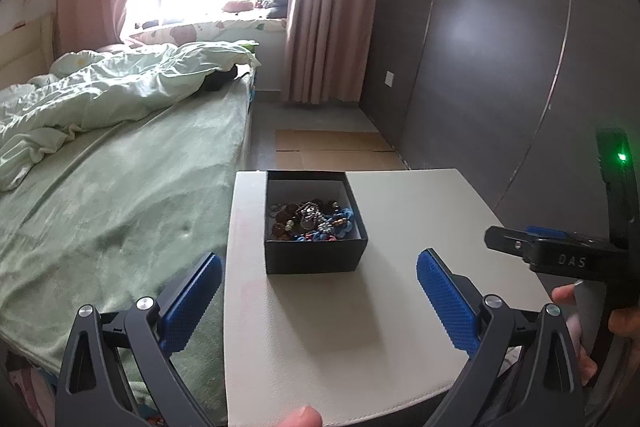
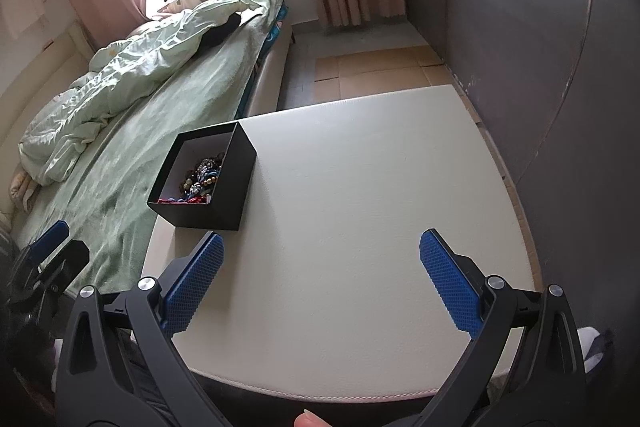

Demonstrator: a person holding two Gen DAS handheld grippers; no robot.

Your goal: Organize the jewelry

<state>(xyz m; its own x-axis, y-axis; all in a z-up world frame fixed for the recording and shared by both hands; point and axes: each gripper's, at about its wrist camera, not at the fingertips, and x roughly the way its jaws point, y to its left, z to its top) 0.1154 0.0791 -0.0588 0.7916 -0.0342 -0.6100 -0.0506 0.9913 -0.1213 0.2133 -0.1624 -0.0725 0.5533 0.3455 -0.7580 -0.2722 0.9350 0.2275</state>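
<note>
A small black box (image 1: 316, 259) stands on a white table (image 1: 420, 211), near its far left corner. Inside lies a tangle of jewelry (image 1: 312, 221): beads, a metal chain, blue and red cords. My left gripper (image 1: 318, 291) hovers open just short of the box, its blue pads (image 1: 192, 303) wide apart, nothing between them. The right wrist view shows the same box (image 2: 224, 195) and jewelry (image 2: 200, 179) to the left of my right gripper (image 2: 320, 275), which is open over bare table (image 2: 360, 187). The right gripper's body (image 1: 560, 255) shows at the right edge of the left wrist view.
A bed with a green sheet (image 1: 100, 207) and a rumpled quilt (image 1: 120, 83) runs along the table's left side. A dark wall panel (image 1: 480, 67) stands to the right. Flattened cardboard (image 1: 336, 147) lies on the floor beyond the table. A hand (image 1: 576, 307) holds the right gripper.
</note>
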